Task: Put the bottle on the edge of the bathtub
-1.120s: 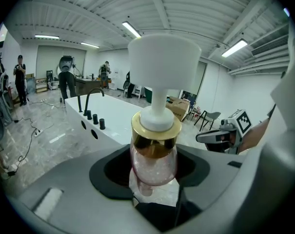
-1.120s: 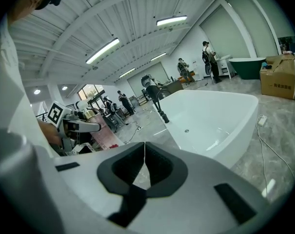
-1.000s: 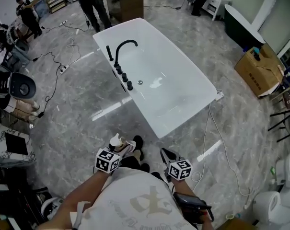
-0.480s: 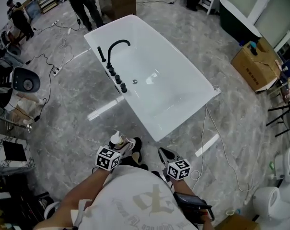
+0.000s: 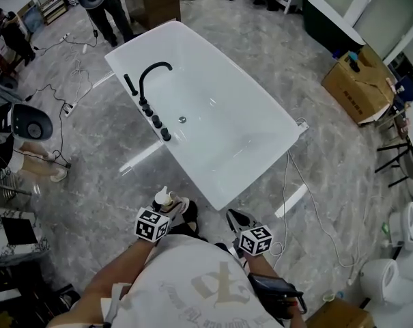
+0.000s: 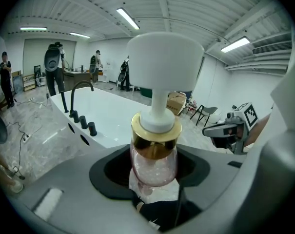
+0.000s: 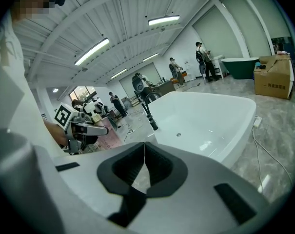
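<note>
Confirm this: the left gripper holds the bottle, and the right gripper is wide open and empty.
Not quite. The right gripper is shut, not wide open: the right gripper view shows its jaws together with nothing between them. The left gripper does hold the bottle.

The clear pink-tinted bottle (image 6: 153, 162) looked smooth and glassy, with a shiny gold metallic collar and a matt white plastic pump head. The white bathtub (image 5: 254, 108) was glossy, its curved black tap (image 5: 153, 69) matt. The grey marble-patterned floor (image 5: 104, 162) shone, polished.
</note>
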Motion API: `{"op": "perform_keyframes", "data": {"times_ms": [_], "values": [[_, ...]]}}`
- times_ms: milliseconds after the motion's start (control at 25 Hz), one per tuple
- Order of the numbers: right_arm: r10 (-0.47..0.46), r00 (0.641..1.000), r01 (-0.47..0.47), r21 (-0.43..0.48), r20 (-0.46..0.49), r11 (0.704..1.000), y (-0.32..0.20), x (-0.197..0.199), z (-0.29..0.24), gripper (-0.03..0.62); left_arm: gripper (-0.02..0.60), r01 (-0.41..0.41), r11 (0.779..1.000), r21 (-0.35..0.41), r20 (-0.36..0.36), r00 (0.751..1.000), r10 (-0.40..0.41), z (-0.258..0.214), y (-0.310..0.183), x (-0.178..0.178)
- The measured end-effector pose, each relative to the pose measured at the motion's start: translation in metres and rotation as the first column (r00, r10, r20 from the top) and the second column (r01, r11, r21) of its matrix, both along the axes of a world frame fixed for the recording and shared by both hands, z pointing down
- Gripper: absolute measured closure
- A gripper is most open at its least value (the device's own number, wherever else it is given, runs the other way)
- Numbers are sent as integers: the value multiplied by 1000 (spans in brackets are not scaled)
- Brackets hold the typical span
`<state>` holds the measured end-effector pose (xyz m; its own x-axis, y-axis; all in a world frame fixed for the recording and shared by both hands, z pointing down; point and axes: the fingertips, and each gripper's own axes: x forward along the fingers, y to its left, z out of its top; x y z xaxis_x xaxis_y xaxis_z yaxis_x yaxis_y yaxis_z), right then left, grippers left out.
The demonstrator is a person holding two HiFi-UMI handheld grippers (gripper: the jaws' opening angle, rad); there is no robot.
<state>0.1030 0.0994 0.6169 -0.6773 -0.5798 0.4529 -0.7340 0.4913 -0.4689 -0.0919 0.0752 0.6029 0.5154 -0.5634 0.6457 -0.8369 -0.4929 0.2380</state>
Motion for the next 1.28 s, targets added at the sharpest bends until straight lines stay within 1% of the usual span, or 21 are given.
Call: {"op": "perform_keyframes", "data": {"times_ms": [240,720,960,1080,1280], "values": [[26,999,-26,5,-18,1000,-35,5,-3,588,360,-42,999,-5,-11,999,42,5,-33,8],[85,996,-84,23,-38,996,-97,-5,-8,588,360,-129,992,-2,-34,991,129,10,-98,9],[109,992,-108,22,-60,994,-123,-1,-12,588,360,-134,991,4,-22,991,134,18,-125,5],[122,990,-121,13,-74,993,-130,2,-10,588,360,-138,990,3,-28,990,138,20,-133,3],[135,987,-134,10,-90,991,-144,-4,-11,588,360,-145,989,-8,-30,989,145,25,-144,-5]]}}
